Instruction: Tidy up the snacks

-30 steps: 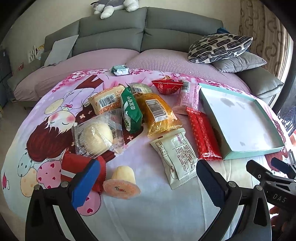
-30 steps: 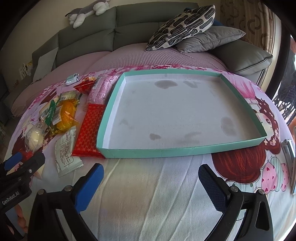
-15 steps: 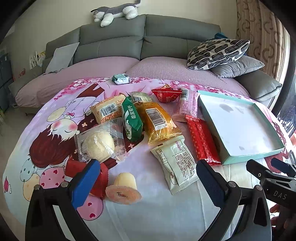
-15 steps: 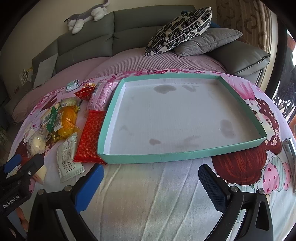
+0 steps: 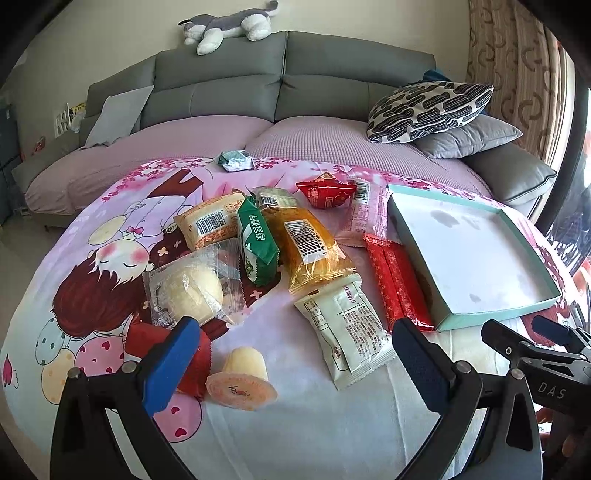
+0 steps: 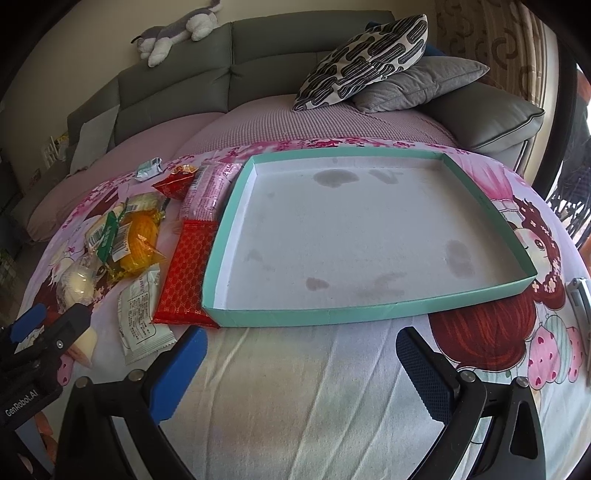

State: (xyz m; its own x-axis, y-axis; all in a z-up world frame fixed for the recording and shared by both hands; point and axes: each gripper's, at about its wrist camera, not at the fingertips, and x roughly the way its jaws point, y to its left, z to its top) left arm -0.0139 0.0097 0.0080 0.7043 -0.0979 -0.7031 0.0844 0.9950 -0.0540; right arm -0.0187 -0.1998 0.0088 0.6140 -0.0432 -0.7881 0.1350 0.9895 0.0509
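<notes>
Several wrapped snacks lie on a cartoon-print cloth: a pale green packet (image 5: 347,332), a long red packet (image 5: 399,284), an orange cake pack (image 5: 310,251), a green packet (image 5: 255,243), a round bun in clear wrap (image 5: 192,291), a jelly cup (image 5: 242,380) and a small red packet (image 5: 325,194). An empty teal-rimmed tray (image 5: 517,315) lies to their right; in the right wrist view the tray (image 6: 332,315) fills the middle. My left gripper (image 5: 291,365) hangs open just short of the jelly cup and the pale packet. My right gripper (image 6: 299,373) is open in front of the tray's near rim.
A grey sofa (image 5: 280,85) with lilac seat covers runs behind the cloth, with patterned and grey cushions (image 5: 428,107) at the right and a plush toy (image 5: 225,26) on its back. A small teal wrapper (image 5: 236,161) lies at the cloth's far edge. A metal object (image 6: 581,299) lies right of the tray.
Both grippers have drawn back and tilted up a little, so the snacks and the tray sit lower and smaller in view. Both stay open; nothing on the cloth has moved.
</notes>
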